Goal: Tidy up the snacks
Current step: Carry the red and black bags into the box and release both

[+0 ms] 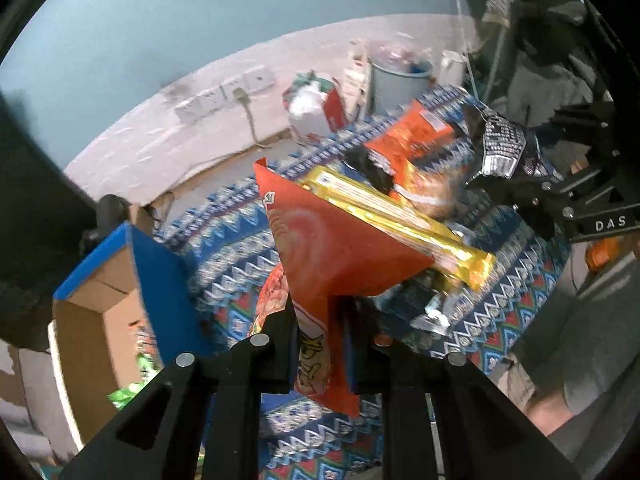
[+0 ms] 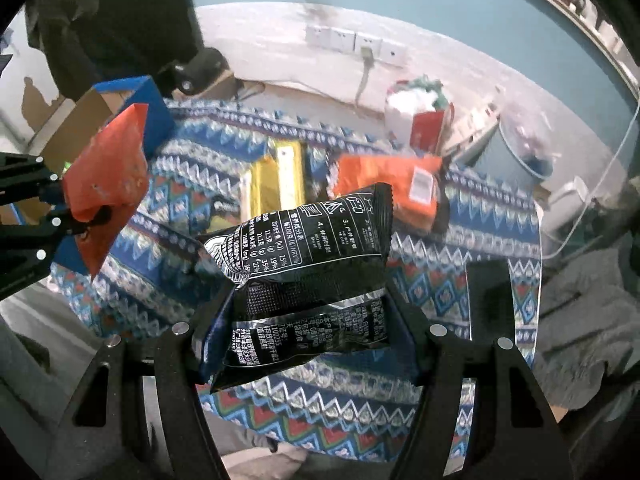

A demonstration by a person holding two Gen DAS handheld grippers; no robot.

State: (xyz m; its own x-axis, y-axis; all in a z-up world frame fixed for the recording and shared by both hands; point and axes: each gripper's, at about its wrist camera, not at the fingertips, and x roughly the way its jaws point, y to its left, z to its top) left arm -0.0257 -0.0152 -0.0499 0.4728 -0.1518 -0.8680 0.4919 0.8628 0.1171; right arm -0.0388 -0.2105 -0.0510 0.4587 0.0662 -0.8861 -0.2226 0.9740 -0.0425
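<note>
My left gripper (image 1: 316,312) is shut on a red snack bag (image 1: 328,248) and holds it above the patterned cloth; the bag also shows in the right wrist view (image 2: 108,180). My right gripper (image 2: 308,308) is shut on a black snack bag (image 2: 308,248), held above the cloth; it also shows in the left wrist view (image 1: 504,148). A gold snack pack (image 1: 400,216) and an orange snack bag (image 1: 412,136) lie on the cloth. The same gold pack (image 2: 276,184) and orange bag (image 2: 392,188) show in the right wrist view.
A blue cardboard box (image 1: 120,280), open, stands at the left edge of the patterned cloth (image 1: 500,320); green packs show inside. The box also shows in the right wrist view (image 2: 152,108). A white and red bag (image 2: 416,120) and a grey bin (image 1: 400,80) stand beyond the cloth.
</note>
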